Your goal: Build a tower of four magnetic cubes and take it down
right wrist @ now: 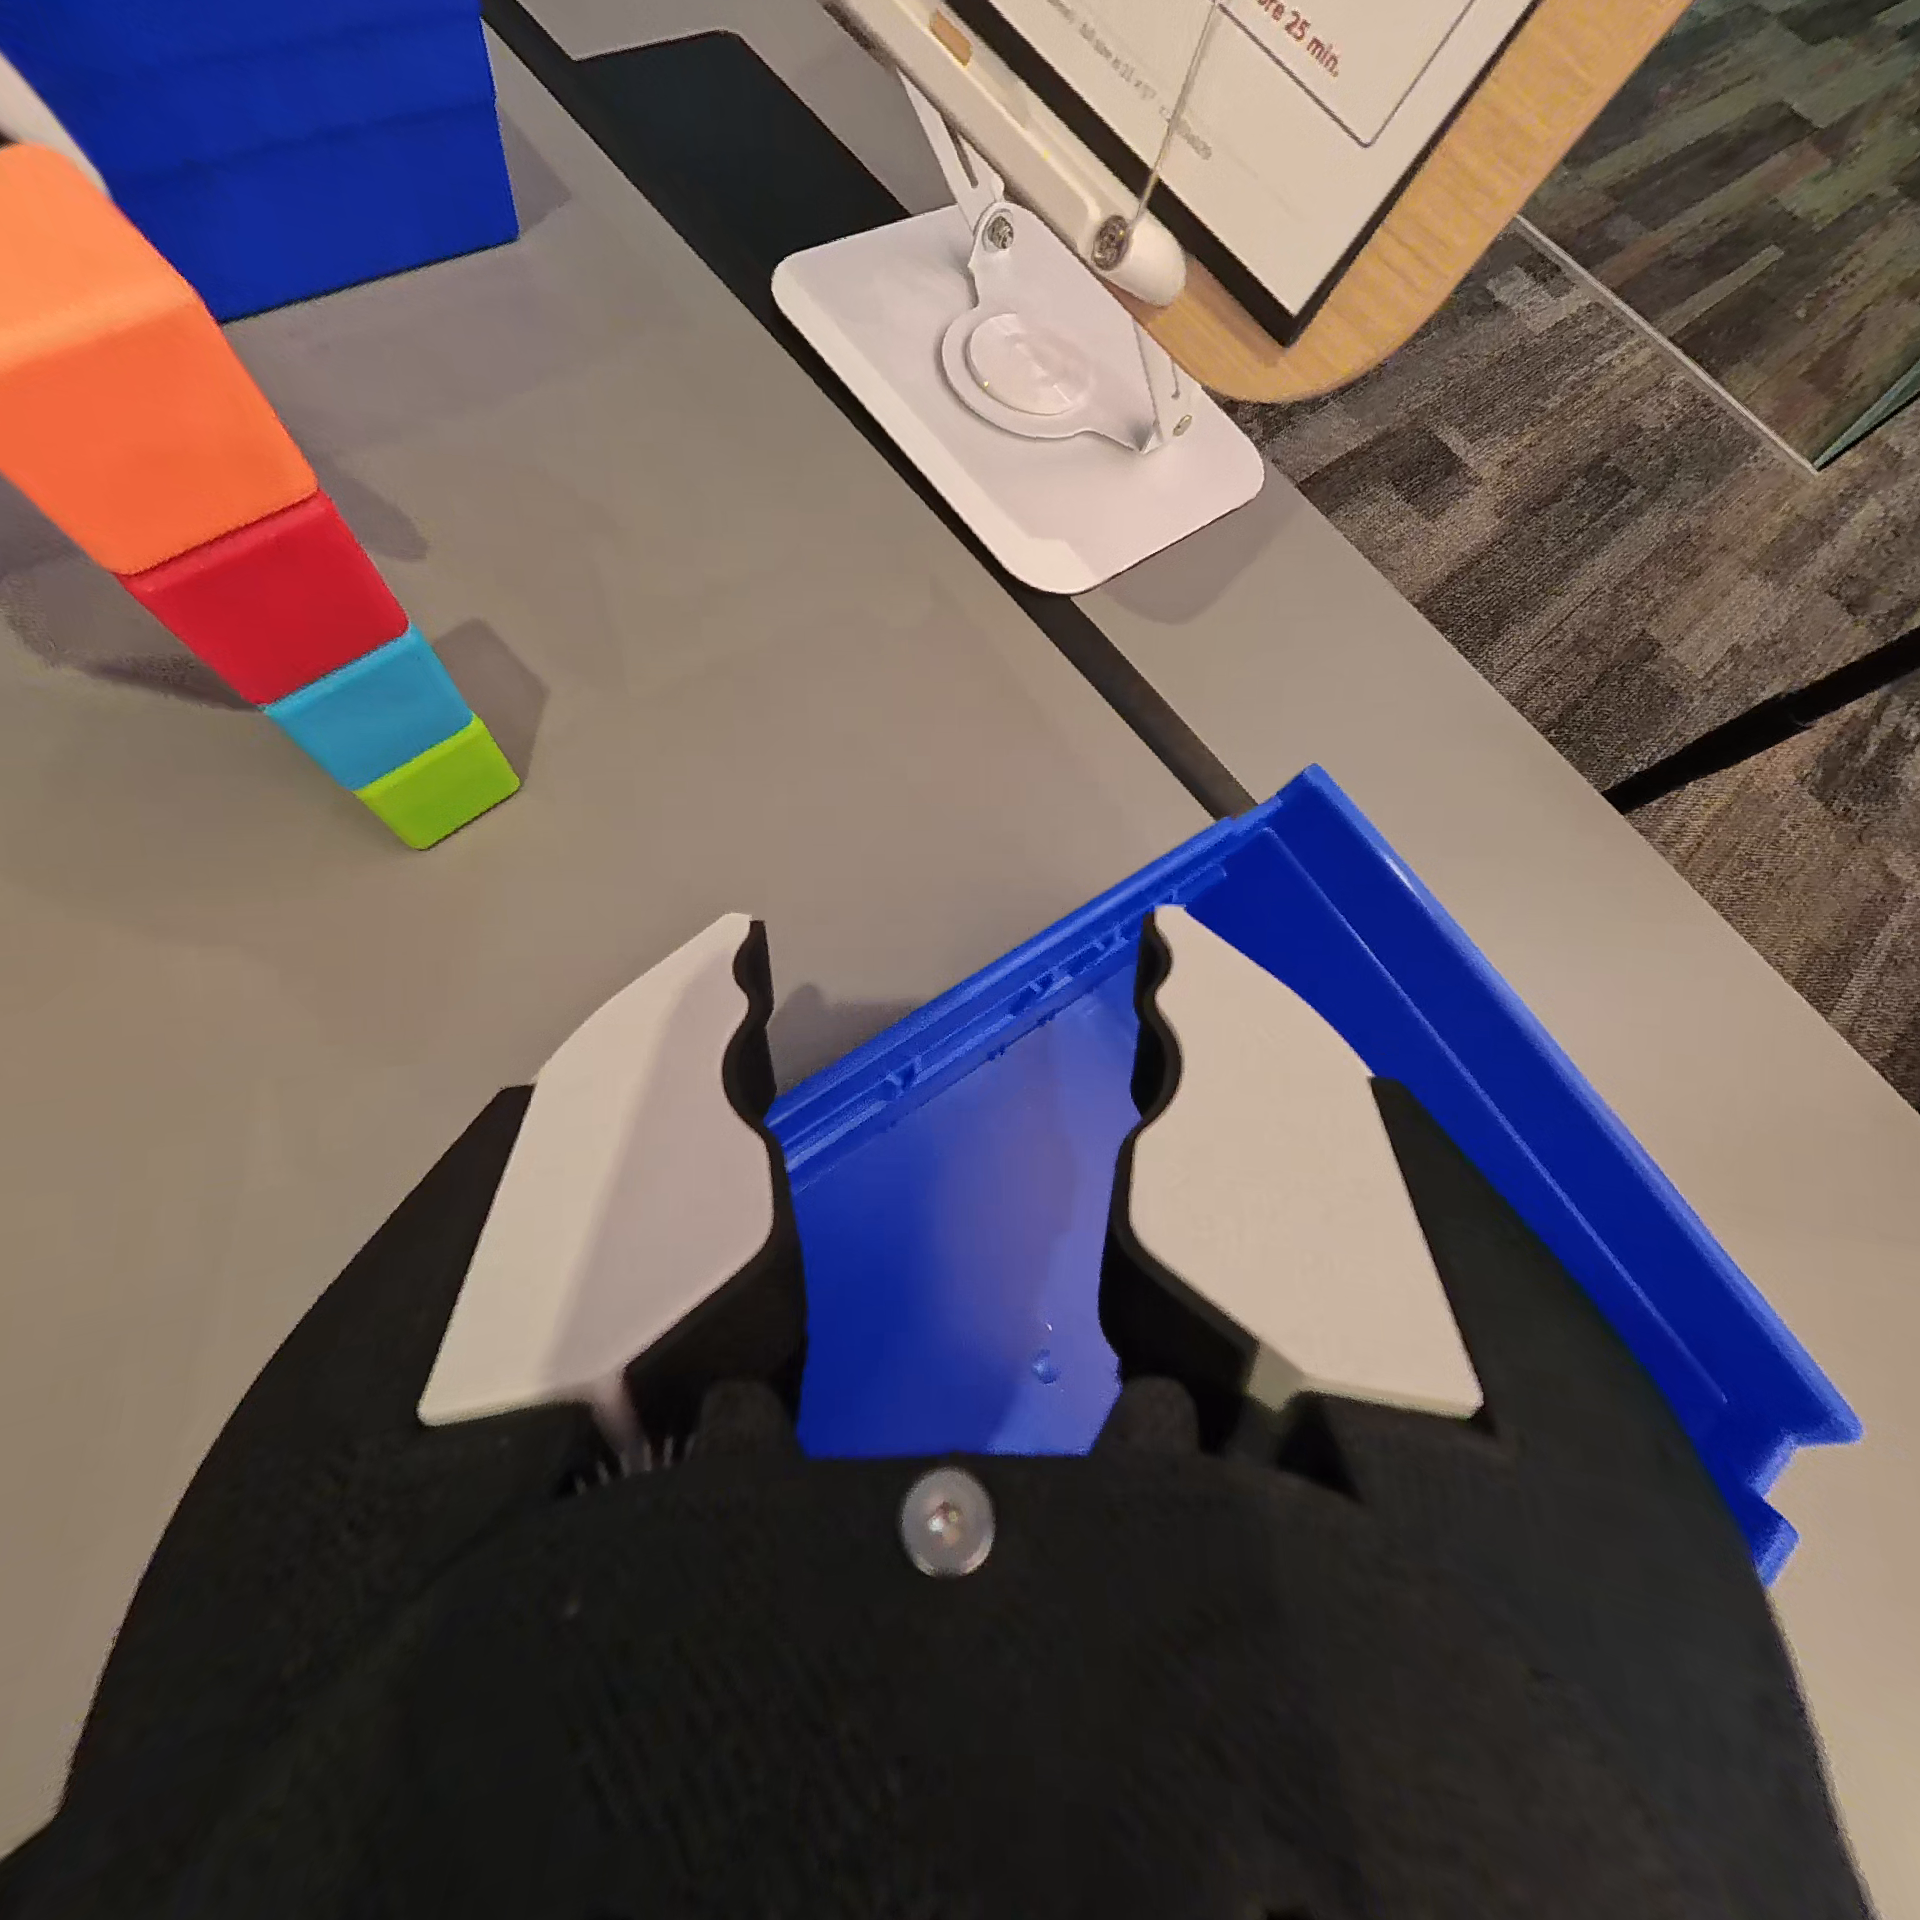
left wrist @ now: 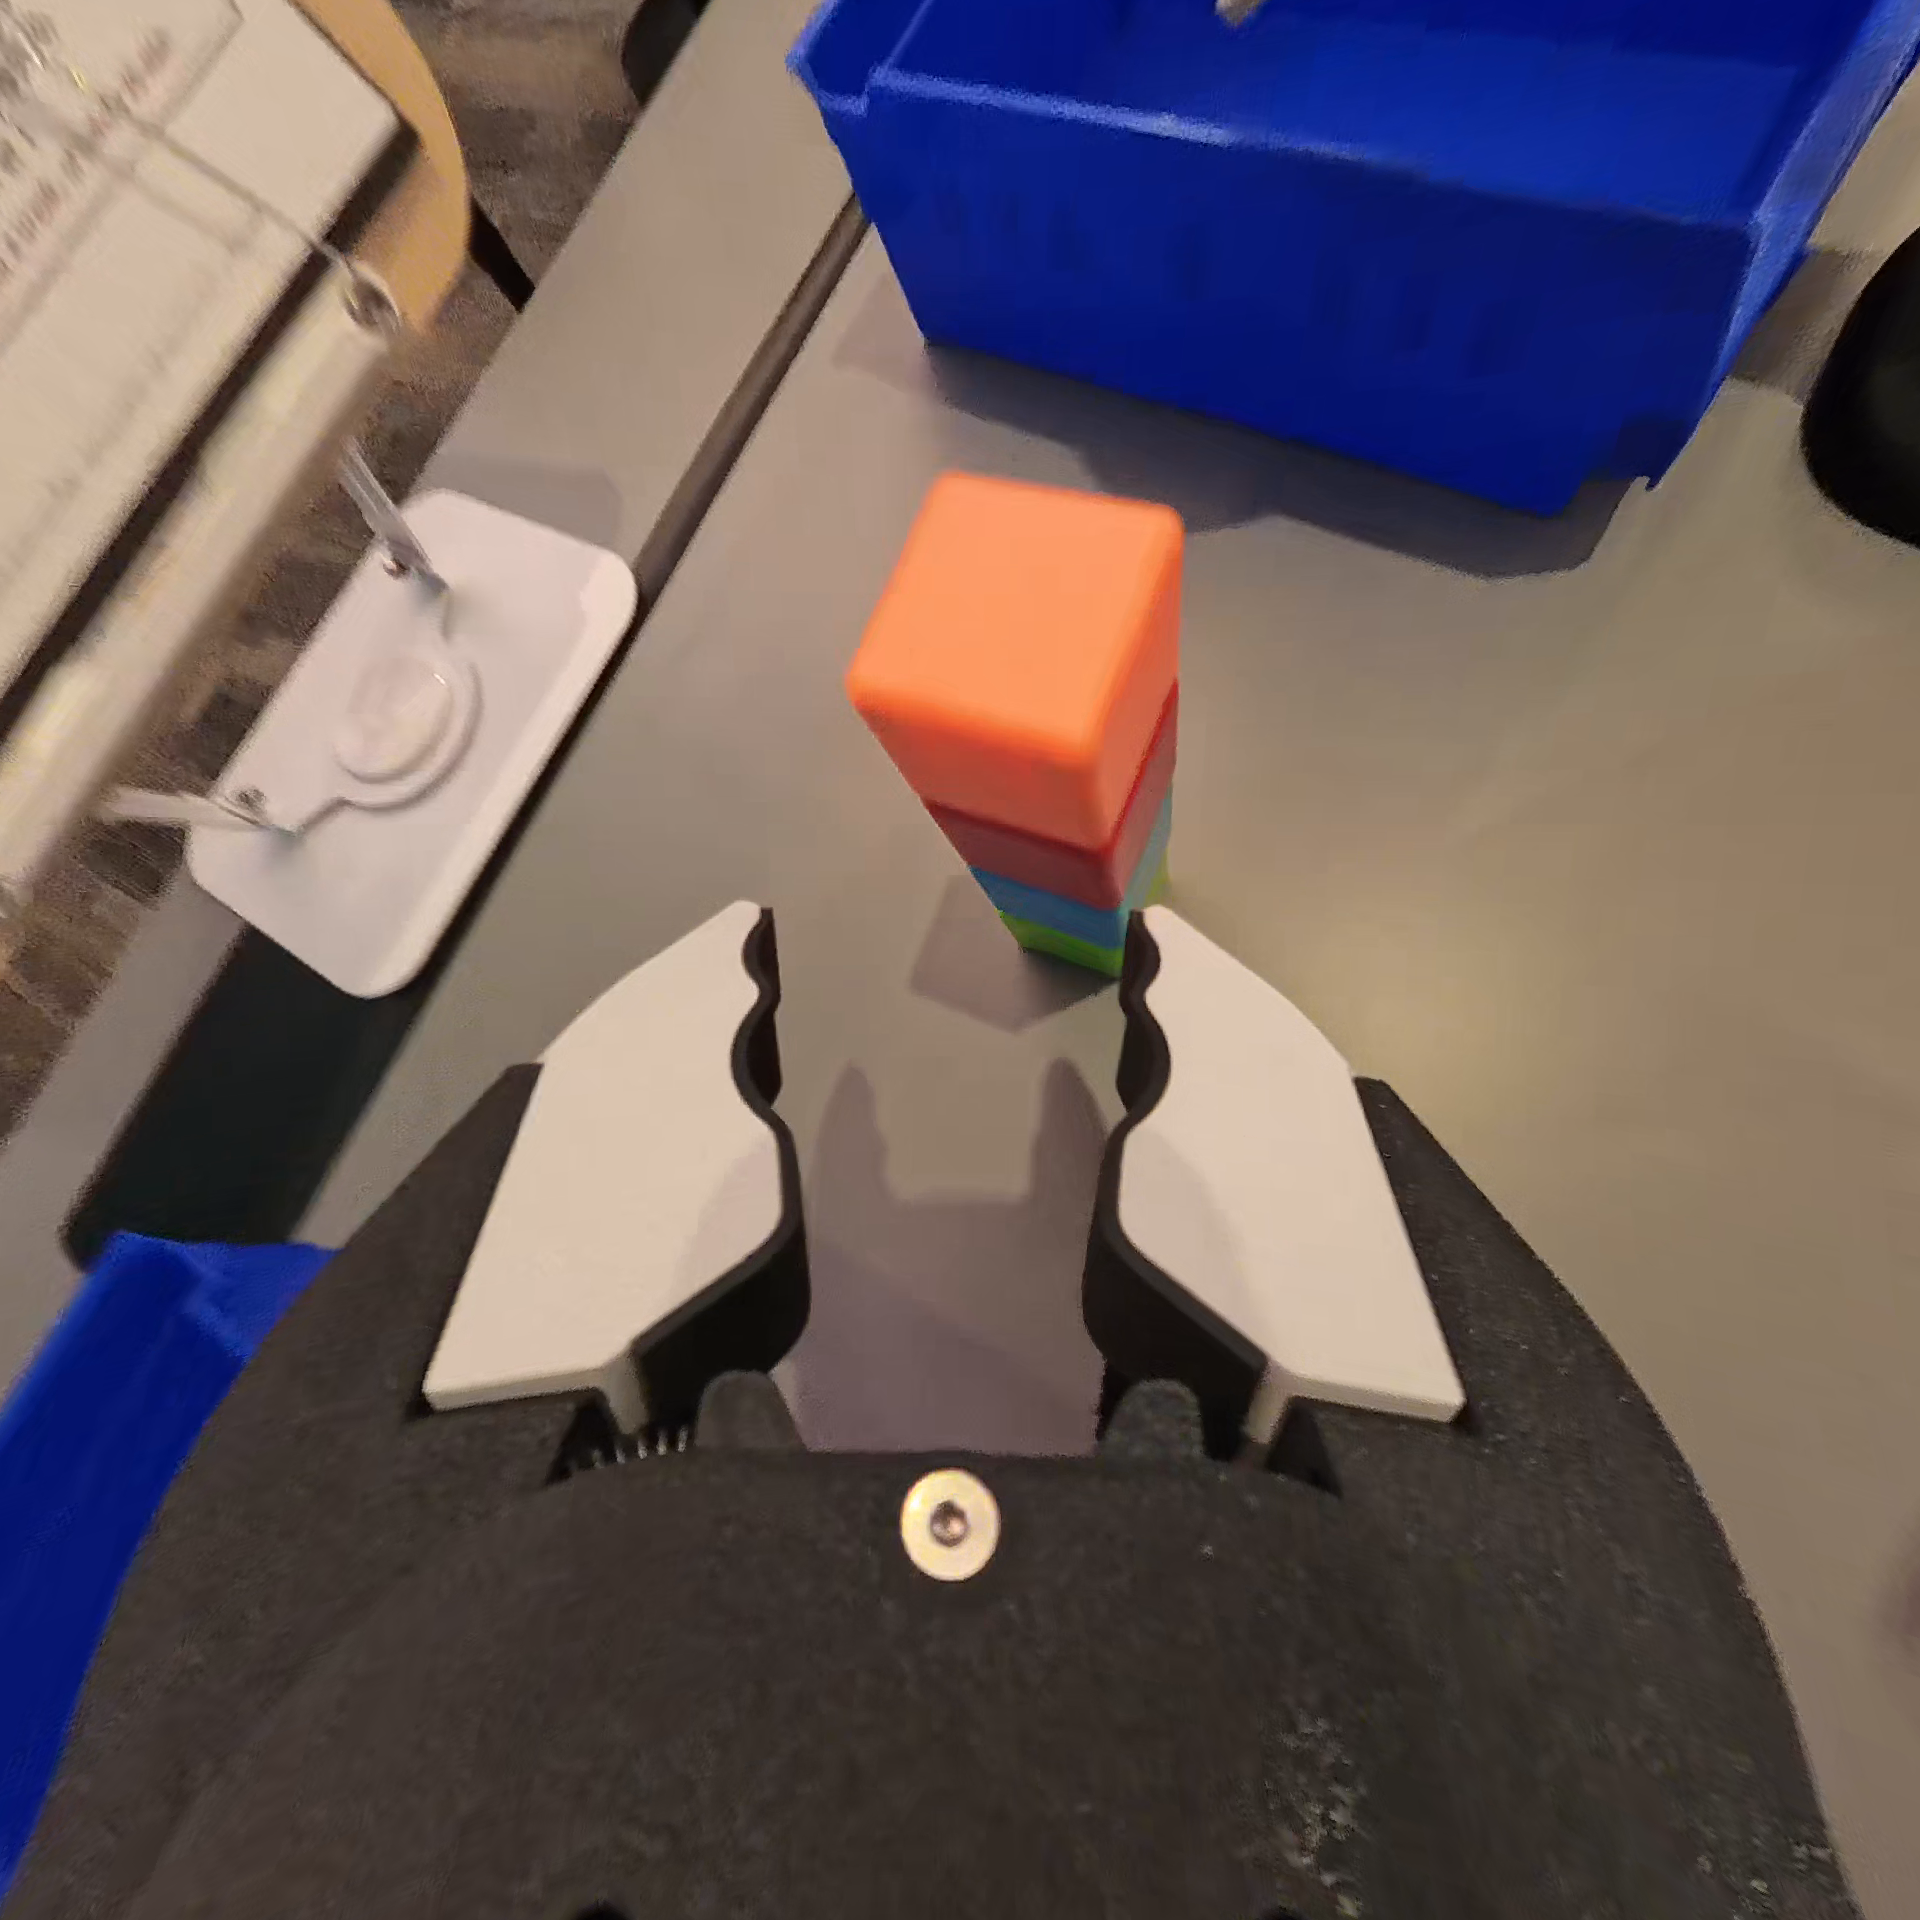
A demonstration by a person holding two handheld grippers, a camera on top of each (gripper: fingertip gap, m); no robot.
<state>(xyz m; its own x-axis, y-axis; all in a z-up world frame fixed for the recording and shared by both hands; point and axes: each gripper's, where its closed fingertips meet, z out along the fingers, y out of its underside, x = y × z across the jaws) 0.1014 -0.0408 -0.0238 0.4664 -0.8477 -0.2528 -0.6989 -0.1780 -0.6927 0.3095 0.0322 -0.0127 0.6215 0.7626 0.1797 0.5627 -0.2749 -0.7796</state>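
A smooth grey table [left wrist: 1455,935] is seen with a tower of four blocks [left wrist: 1049,769].
Both the left gripper [left wrist: 951,940] and the right gripper [right wrist: 951,945] are held open and empty; the blocks are square with rounded edges.

A grey table [left wrist: 1455,935] carries everything. Near its middle stands a tower of four cubes, with the green cube [right wrist: 442,795] on the tabletop. A blue bin [left wrist: 1299,270] sits beyond the tower, apart from it, and a second blue bin [right wrist: 1455,1091] rests near the table's edge. A white stand base [right wrist: 1039,416] lies flat across a dark seam [left wrist: 748,384] in the surface.
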